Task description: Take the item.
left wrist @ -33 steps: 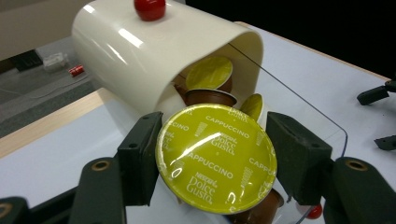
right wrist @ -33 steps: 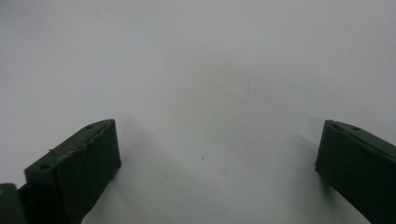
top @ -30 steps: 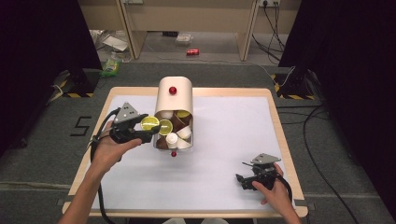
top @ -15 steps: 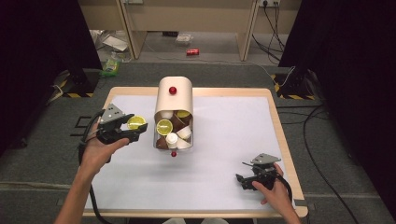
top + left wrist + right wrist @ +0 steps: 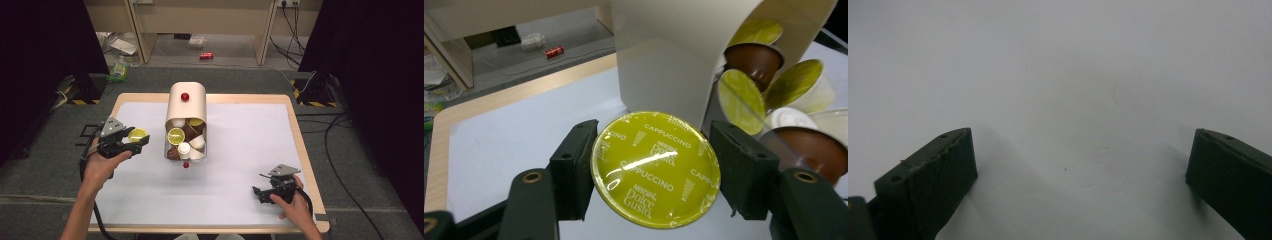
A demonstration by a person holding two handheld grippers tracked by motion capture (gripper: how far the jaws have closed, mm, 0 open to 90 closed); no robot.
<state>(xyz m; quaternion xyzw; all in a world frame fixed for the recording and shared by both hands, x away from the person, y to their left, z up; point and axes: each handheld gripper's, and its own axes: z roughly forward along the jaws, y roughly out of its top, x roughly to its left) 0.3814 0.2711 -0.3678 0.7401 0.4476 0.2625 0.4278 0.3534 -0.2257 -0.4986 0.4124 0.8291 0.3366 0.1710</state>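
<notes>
In left gripper (image 5: 131,145): one capsule (image 5: 655,169).

Capsule (image 5: 137,134) left of the dispenser (image 5: 186,107); more capsules (image 5: 186,142) inside it, on the table (image 5: 240,200).

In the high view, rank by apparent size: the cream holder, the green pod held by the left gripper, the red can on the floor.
1. Cream holder.
2. Green pod.
3. Red can, but it lies farther from the camera, so its rank is unsure.

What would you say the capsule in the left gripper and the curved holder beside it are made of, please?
The capsule has a glossy yellow-green printed foil lid, judging by its sharp glare. The curved holder looks like matt cream plastic or painted metal: smooth, evenly bent, no shine.
</notes>
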